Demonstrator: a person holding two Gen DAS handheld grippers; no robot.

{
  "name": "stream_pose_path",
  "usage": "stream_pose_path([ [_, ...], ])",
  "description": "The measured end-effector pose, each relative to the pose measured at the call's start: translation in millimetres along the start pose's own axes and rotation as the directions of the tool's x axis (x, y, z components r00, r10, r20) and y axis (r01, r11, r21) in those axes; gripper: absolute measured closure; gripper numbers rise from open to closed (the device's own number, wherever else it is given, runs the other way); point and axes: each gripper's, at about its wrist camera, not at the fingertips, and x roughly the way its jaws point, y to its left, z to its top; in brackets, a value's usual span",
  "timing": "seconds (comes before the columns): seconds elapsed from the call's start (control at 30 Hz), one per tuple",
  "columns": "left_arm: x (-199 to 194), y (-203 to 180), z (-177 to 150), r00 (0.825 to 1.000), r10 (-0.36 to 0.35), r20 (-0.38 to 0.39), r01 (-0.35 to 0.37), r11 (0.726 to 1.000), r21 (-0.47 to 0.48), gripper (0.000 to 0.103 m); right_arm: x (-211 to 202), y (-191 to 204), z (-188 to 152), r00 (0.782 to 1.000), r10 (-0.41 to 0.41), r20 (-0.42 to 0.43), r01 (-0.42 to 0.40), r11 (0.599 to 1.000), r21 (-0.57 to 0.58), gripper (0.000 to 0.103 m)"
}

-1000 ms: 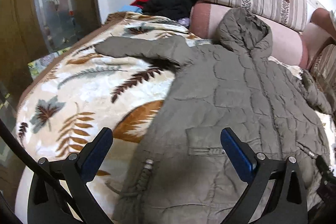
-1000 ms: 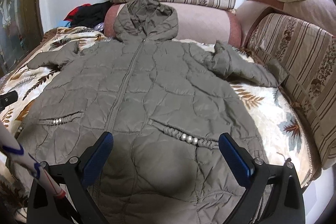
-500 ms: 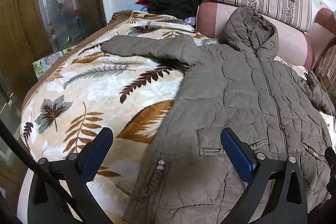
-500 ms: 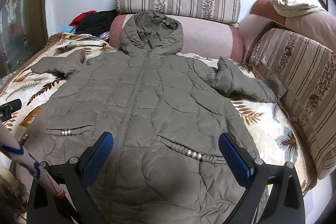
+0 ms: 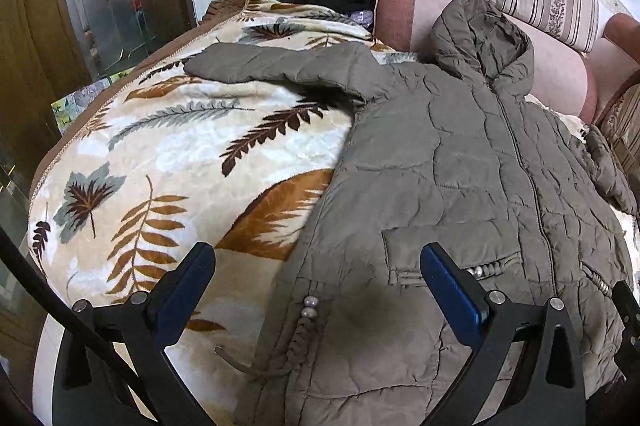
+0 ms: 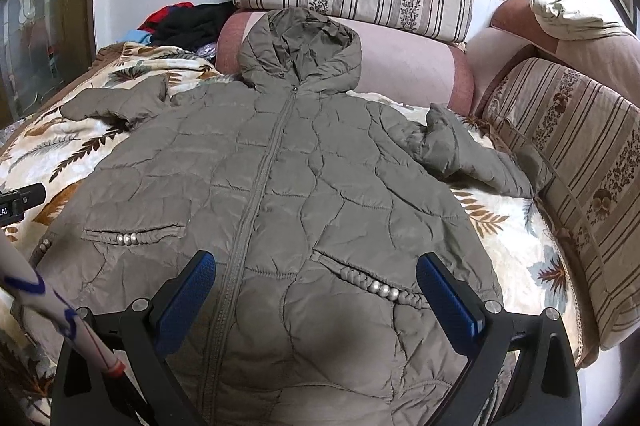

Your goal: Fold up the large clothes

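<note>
Olive quilted coat [image 6: 296,186] lying flat, hood away from me | hem edge under my left tongs [image 5: 316,290] | I'm holding both tongs gaping, right tongs [image 6: 316,290] over zipper

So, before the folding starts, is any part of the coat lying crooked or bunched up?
Yes. The coat lies flat and zipped on the blanket, but its right sleeve is crumpled and bent near the striped cushion. The left sleeve lies straight. The hood leans on the pink bolster.
</note>
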Motion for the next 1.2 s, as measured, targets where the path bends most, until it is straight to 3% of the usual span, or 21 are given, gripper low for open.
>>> stream_pose_path([
  [1.2,25,20,-2,0.999,0.014,-0.051,-0.016,0.999,-0.029,0.001,19,16,-7,0.998,-0.010,-0.062,0.009,1.000,-0.023,0.001],
])
